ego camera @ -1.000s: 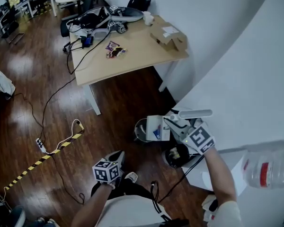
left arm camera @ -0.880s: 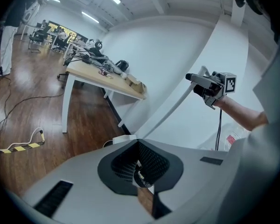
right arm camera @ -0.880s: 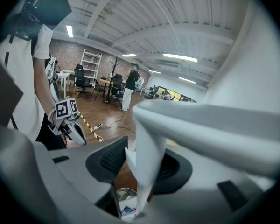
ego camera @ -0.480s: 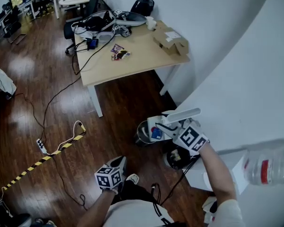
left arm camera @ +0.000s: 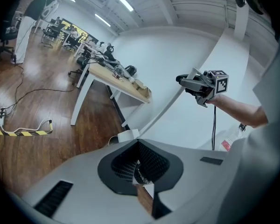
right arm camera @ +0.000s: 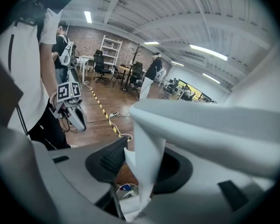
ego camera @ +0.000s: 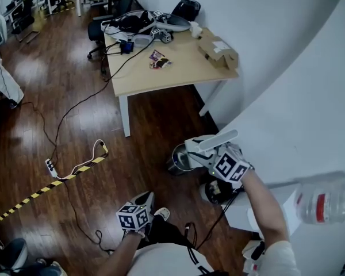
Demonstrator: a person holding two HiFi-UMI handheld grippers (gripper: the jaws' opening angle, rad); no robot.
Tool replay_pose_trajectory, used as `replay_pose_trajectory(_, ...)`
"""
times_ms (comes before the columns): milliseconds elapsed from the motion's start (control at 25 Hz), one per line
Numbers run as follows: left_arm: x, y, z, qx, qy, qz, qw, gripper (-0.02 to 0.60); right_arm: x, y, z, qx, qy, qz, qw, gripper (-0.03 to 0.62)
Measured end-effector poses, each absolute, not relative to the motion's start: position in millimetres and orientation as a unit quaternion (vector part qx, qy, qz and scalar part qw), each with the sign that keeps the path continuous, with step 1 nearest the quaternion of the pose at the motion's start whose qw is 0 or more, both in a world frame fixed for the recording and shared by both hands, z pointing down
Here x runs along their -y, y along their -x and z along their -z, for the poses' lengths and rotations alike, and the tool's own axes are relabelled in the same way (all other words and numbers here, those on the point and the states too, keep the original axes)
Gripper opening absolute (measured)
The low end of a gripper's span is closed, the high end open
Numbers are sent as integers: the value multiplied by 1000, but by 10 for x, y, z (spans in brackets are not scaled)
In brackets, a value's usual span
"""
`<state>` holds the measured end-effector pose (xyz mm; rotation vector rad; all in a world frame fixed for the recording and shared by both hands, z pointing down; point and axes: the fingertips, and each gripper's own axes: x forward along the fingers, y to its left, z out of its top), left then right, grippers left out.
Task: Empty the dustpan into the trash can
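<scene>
A: Nearest first. Anything in the left gripper (left arm camera: 139, 171)?

B: Nothing. Jaws together, low beside the legs, well apart from the work.

A: Next, at the right gripper (right arm camera: 142, 169)?

B: Clamped on the handle of the dustpan (ego camera: 191, 149). Held in the air, with the handle roughly along the near edge of the desk (ego camera: 172, 68) and the pan end to the left.

A: From there, which way to the trash can (ego camera: 175, 164)?

B: Just below and a little left of the pan. Stands on the floor, short of the near edge of the desk, closer to its right corner. Seems over the rim, or very near.

A: So only a tip to the left?

B: Probably: lowering the pan end toward the can, with the right gripper alone. Contents of the pan: not possible to tell.
</scene>
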<state>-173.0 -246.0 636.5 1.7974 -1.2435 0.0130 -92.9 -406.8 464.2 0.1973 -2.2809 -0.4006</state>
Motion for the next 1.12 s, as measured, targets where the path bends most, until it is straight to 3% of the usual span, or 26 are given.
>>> replay_pose_trajectory(360, 2296, 1847, -6363, 510, -725, 13, 462, -5, 3264, 976, -4814, 889, 2, 190, 417, 192)
replay_pose_trajectory(720, 2252, 1829, -6375, 498, -731, 18, 466, -5, 3324, 1041, -4895, 889, -16, 183, 420, 193)
replay_pose_trajectory(1120, 2171, 2060, -6398, 503, -730, -6, 462, -5, 4295, 469, -4549, 897, -215, 136, 363, 184)
